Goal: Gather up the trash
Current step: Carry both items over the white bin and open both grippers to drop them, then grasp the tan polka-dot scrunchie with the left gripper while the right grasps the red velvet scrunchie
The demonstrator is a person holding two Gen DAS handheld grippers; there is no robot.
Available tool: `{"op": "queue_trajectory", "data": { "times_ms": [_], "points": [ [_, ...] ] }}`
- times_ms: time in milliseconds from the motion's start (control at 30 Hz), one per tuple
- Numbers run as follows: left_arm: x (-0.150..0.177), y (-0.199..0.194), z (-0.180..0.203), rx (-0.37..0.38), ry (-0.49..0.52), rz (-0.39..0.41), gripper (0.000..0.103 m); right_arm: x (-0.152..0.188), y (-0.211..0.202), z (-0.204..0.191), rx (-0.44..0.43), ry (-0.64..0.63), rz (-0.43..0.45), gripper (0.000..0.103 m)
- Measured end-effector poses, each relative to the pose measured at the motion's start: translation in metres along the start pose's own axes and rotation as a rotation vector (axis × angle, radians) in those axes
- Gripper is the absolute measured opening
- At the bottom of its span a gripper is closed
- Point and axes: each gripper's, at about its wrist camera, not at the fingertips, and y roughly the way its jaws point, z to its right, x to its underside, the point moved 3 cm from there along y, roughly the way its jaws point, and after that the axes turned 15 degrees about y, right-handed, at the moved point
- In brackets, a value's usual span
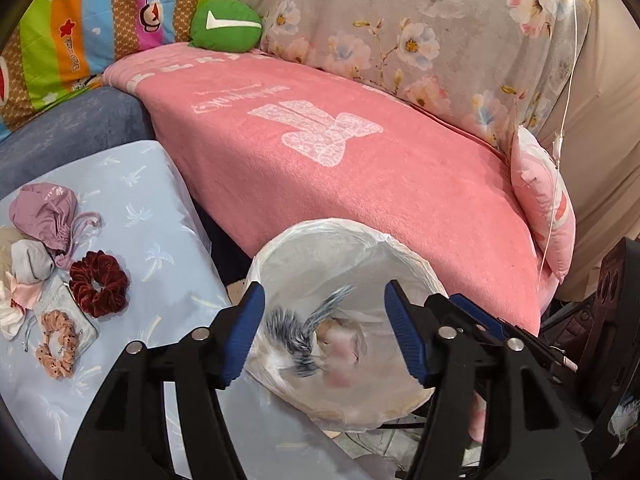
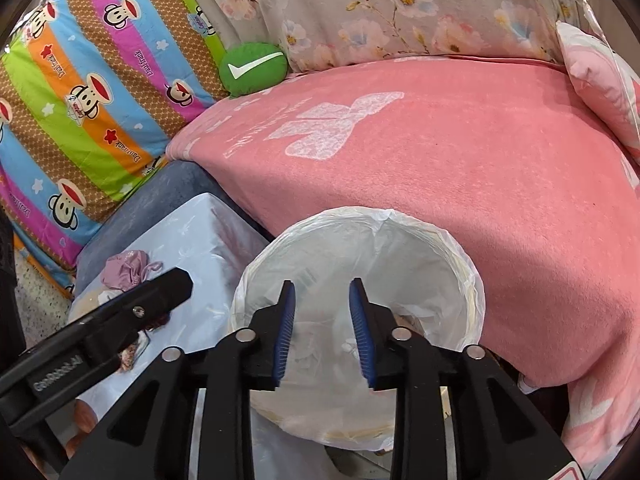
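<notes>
A round bin lined with a white plastic bag (image 1: 320, 228) stands against the pink-covered sofa. My left gripper (image 1: 324, 288) hangs over the bin's mouth and is open. A blurred black-and-white striped scrap with a pinkish part (image 1: 304, 332) is in the air between its blue pads, touching neither one. In the right wrist view the same bin (image 2: 360, 214) lies straight below my right gripper (image 2: 322, 283), which is open with nothing between its fingers. Some crumpled trash (image 2: 412, 316) shows inside the liner. The left gripper's black finger (image 2: 120, 320) reaches in from the left.
A low table under a pale blue cloth (image 1: 160, 208) stands left of the bin, holding a mauve pouch (image 1: 44, 212), a dark red scrunchie (image 1: 98, 288) and a peach scrunchie (image 1: 56, 344). A pink blanket (image 1: 360, 184), a green cushion (image 1: 226, 22) and a pink pillow (image 1: 544, 208) are behind.
</notes>
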Motion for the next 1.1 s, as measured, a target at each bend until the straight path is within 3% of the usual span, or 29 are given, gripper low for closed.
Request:
{"op": "queue_trajectory", "data": {
  "times_ms": [367, 1100],
  "points": [
    [0.009, -0.008, -0.019, -0.103, -0.003, -0.009, 0.062, 0.013, -0.001, -0.017, -0.024, -0.034, -0.013, 0.040],
    [0.061, -0.051, -0.098, -0.276, -0.151, -0.036, 0.062, 0.076, 0.010, -0.097, -0.096, -0.187, -0.117, 0.041]
  ]
}}
